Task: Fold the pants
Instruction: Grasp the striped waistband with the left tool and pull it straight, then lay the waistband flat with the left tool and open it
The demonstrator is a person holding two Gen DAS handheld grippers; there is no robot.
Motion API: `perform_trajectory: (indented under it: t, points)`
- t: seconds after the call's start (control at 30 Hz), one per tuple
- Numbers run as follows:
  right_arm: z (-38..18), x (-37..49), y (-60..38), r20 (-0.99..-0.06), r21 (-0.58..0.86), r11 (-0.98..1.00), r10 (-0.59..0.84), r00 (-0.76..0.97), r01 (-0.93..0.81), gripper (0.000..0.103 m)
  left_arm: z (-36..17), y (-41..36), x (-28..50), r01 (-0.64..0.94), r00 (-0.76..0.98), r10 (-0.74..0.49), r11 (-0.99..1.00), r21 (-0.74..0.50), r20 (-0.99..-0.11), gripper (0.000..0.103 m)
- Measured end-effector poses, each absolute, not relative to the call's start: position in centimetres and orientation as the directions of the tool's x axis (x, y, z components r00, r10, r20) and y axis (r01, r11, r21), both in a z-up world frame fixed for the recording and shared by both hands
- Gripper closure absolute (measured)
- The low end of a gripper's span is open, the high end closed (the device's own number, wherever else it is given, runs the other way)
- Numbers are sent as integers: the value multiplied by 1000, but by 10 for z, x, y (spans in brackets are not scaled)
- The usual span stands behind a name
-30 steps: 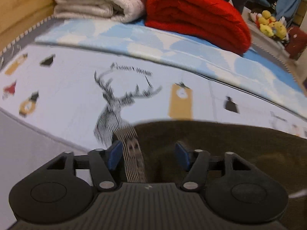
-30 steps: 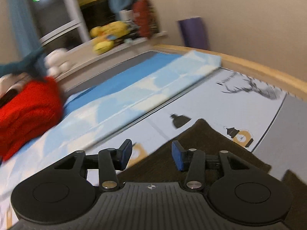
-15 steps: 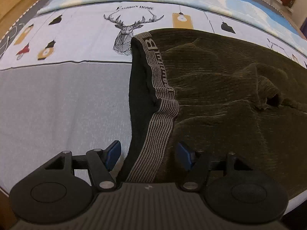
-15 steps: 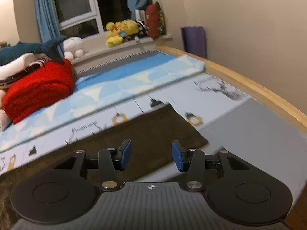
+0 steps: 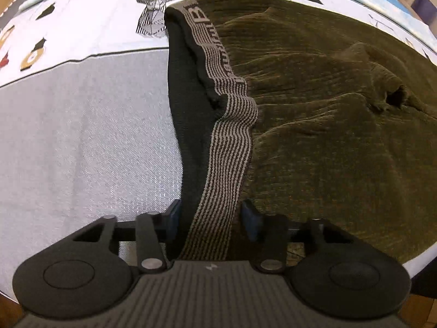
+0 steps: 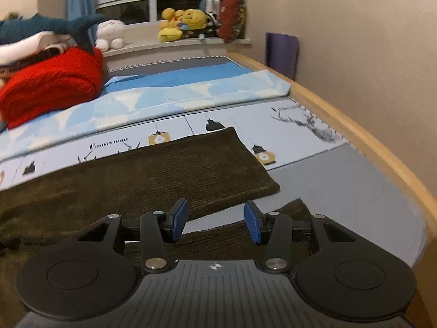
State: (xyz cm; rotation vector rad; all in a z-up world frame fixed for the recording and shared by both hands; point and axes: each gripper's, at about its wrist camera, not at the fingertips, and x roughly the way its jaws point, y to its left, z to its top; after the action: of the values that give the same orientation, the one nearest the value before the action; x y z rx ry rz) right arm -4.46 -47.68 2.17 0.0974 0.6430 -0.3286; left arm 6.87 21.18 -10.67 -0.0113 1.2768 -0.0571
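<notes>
Pants (image 5: 314, 104) lie soft and limp on the bed (image 5: 82, 136), so my wide-open left gripper (image 5: 210, 218) should pinch the striped waistband (image 5: 226, 142); my right gripper (image 6: 215, 222), also wide, hovers over the near leg (image 6: 232, 240).

The pants (image 5: 327, 125), of dark olive ribbed fabric, were spread flat and rumpled across the bed. The striped waistband (image 5: 226, 136), marked with lettering, was folded outward at one end. Two leg ends (image 6: 218, 169) were laid apart.
</notes>
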Motion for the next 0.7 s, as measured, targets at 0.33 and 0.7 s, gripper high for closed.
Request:
perform_trajectory:
  t: [0.33,0.7]
  points:
    - [23,-31,-459,-606,-40,954,-260,752,298,55,-86,205,62,65,339,7,997,31,-941,80]
    - [20,-24,-447,-613,-75,960,-257,747,269,55,-86,158,54,284,380,-4,952,113,-925,26]
